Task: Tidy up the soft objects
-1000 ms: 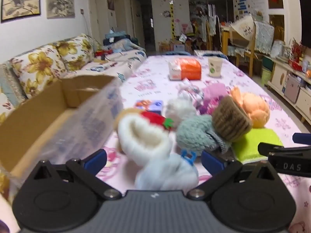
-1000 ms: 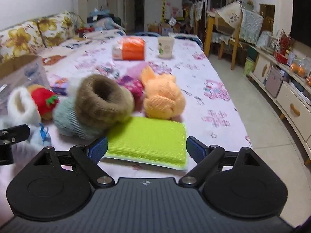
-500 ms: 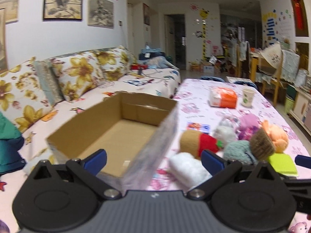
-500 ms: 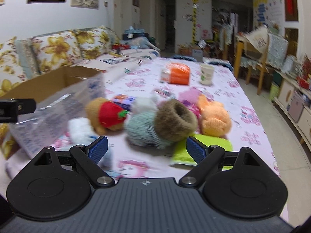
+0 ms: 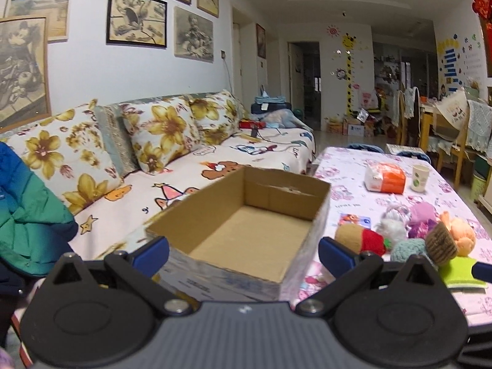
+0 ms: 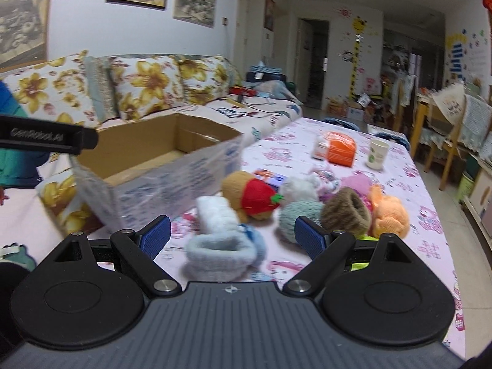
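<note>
Left gripper (image 5: 243, 253) spread wide, nothing between the blue pads (image 5: 152, 253); hovered over the near end of the cardboard box (image 5: 246, 233). Right gripper (image 6: 232, 235) also spread wide, empty; framed a pale blue knitted sock (image 6: 223, 255) just ahead, cuff opening turned toward the camera, long axis running away from it.

Box open-topped, empty inside, at the left edge of the tabletop (image 6: 409, 215); long axis along that edge, pointing toward the far end. Outer side wall covered in glossy printed film.

Soft objects clustered just right of the box, mid-tabletop: white sock (image 6: 215, 213) touching the blue one; brown plush with red strawberry-like cap (image 6: 249, 198); grey-green knitted ball (image 6: 299, 216); brown fuzzy cuff (image 6: 346, 213), opening facing up-left; orange plush (image 6: 390, 215); pink and purple pieces behind, blurred. Lime-green pad (image 5: 461, 273) flat at the right of the cluster.

Far end of tabletop: orange-and-white pack (image 6: 336, 149), paper cup (image 6: 376, 153) beside it. Cloth pink, cartoon print.

Floral sofa (image 5: 153, 141) along the left wall, framed pictures (image 5: 136, 17) above; wooden chairs (image 6: 436, 135) at right.
</note>
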Motion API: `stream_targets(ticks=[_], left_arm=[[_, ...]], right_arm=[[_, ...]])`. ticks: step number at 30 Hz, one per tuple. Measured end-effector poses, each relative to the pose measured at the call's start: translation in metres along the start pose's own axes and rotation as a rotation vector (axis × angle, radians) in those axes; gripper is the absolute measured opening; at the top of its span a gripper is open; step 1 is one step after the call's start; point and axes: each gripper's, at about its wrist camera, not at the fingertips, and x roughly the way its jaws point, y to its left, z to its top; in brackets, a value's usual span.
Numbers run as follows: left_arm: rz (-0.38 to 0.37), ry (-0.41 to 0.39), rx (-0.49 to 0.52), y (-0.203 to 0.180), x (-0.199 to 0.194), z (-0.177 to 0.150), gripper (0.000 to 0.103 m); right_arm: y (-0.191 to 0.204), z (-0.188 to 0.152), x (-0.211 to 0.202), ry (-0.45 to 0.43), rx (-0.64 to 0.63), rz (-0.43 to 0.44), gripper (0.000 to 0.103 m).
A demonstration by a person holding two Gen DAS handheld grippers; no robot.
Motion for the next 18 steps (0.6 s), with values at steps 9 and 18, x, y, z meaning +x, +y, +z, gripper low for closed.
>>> stream_targets(ticks=[9,18], left_arm=[[0.005,-0.017,-0.011,0.013,-0.011,-0.001,0.103],[0.005,-0.014,0.006,0.008,-0.009,-0.001,0.103]], right_arm=[[0.003,0.005,-0.006,-0.015,-0.041,0.044,0.103],[-0.001,0.002,0.003,-0.008,-0.04,0.056,0.103]])
